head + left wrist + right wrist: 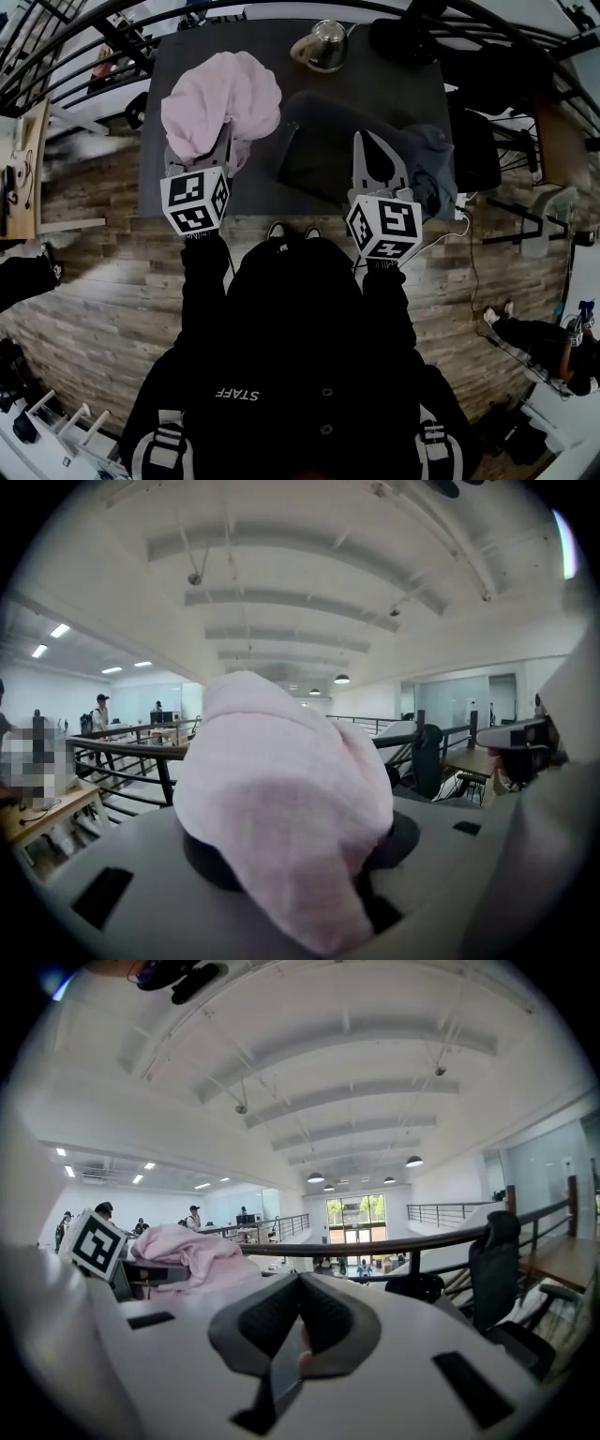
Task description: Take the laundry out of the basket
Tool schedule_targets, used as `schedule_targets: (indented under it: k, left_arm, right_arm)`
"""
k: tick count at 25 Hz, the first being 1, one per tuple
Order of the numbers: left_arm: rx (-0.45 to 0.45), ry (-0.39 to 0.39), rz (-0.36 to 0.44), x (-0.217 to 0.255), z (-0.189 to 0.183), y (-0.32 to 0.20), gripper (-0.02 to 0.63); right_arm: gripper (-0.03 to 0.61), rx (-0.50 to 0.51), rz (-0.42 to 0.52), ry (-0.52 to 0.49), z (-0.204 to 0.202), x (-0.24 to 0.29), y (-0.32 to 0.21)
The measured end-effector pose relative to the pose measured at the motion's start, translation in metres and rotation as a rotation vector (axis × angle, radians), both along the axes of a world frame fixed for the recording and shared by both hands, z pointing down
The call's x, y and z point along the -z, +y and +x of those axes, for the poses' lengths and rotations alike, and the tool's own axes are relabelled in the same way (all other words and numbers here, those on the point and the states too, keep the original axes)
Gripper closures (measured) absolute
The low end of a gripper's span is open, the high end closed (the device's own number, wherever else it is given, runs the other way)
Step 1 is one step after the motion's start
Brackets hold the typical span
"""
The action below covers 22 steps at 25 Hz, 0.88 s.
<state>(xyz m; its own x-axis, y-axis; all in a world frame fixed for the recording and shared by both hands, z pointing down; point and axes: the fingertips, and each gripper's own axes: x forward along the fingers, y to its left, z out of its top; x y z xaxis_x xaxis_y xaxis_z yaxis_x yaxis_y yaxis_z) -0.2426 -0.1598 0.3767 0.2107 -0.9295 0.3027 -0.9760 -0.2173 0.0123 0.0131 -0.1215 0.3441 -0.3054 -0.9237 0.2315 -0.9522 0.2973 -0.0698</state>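
Head view: removal step in hand. Left gripper (225,150) partly closed, clamped on pink towel (220,98), which is soft, bunched, and flops over the jaws above the dark table's (206,47) left side. Right gripper (366,145) fully closed, empty. Next, likely: lower towel to bare tabletop, release, then reach for dark fabric heap (328,131).

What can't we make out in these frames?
1. Left gripper view: the pink cloth covers the left gripper's pads.
2. Head view: the basket and its contents merge into one dark mass; the right gripper overlaps it.
3. Right gripper view: aimed over the railing; the table is out of frame.
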Motion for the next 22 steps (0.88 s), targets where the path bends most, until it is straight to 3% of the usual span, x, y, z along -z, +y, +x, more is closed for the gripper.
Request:
schedule_targets:
  k: [12, 22]
  left_arm:
    - [0.071, 0.032, -0.133, -0.109, -0.013, -0.002, 0.376]
    - [0.091, 0.003, -0.228, -0.175, -0.017, 0.004, 0.376]
  right_arm:
    - [0.563, -0.018, -0.009, 0.015, -0.001, -0.012, -0.006]
    - [0.563, 0.034, -0.006, 0.017, -0.025, -0.033, -0.007]
